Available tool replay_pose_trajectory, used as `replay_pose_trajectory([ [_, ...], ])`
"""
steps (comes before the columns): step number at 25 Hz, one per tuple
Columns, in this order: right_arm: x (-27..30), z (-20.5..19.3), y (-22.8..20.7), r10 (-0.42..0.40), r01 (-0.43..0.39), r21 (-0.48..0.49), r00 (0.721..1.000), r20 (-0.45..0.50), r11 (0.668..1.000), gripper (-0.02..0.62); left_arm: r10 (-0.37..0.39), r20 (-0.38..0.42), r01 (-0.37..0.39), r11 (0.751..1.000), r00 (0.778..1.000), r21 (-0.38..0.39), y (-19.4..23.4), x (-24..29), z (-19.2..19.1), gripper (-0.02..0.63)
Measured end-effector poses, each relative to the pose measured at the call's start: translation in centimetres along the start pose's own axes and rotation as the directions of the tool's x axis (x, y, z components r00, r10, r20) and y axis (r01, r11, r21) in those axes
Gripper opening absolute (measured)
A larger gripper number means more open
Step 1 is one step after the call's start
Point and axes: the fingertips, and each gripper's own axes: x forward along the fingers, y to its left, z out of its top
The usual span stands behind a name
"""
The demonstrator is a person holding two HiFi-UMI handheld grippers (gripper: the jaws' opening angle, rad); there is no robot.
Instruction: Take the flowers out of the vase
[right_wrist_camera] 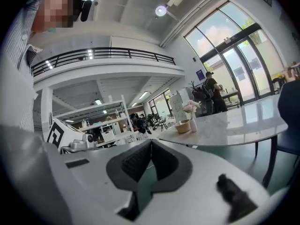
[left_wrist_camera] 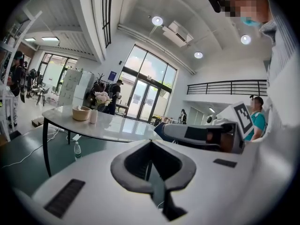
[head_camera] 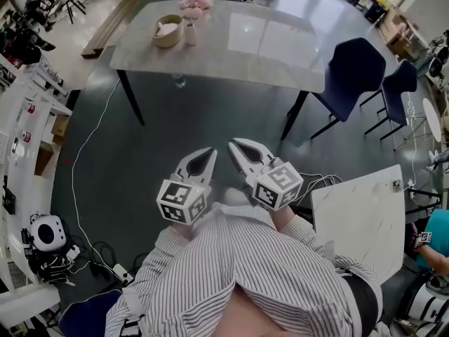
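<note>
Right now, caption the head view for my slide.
Left gripper and right gripper, shut, short of table with flowers in vase.

No text is legible; the left gripper [head_camera: 209, 153] and right gripper [head_camera: 236, 146] bear only square markers [head_camera: 182, 202].

Worktop [head_camera: 245, 48]: pale, glossy, polished stone look
Floor [head_camera: 175, 132]: dark, smooth, slight sheen
Vase [head_camera: 191, 32]: white, smooth
Bowl [head_camera: 168, 31]: matt tan
Left hand-held gripper [head_camera: 210, 151], right hand-held gripper [head_camera: 235, 144]: white matt plastic; pads [left_wrist_camera: 119, 172] dark grey, ribbed, rubbery
Shirt [head_camera: 245, 272]: striped cloth

Grey table [head_camera: 280, 55], blue chairs [head_camera: 354, 69], dark floor [head_camera: 175, 132]
</note>
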Motion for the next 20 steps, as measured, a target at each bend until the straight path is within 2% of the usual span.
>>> replay_pose_trajectory([
  [3, 0.7, 0.2, -1.4, -0.012, 0.013, 0.014, 1.0, -0.011, 1.0, 0.015, -0.009, -0.018, 0.009, 1.0, 1.0, -0.01, 0.7, 1.5, 0.1, 0.012],
  [8, 4.1, 0.8, -2.5, 0.022, -0.022, 0.008, 0.999, -0.024, 1.0, 0.015, 0.016, -0.03, -0.016, 1.0, 0.999, -0.01, 3.5, 3.6, 0.3, 0.012],
  [13, 8.8, 2.5, -4.8, 0.054, -0.054, -0.006, 0.998, -0.03, 0.999, 0.015, 0.035, -0.001, -0.035, 0.999, 0.999, -0.008, 7.6, 6.4, 3.0, 0.012],
  [20, 14.2, 6.8, -10.6, 0.069, -0.069, -0.019, 0.997, -0.025, 0.997, 0.015, 0.077, 0.023, -0.077, 0.997, 0.997, -0.022, 12.8, 12.4, 7.1, 0.012],
])
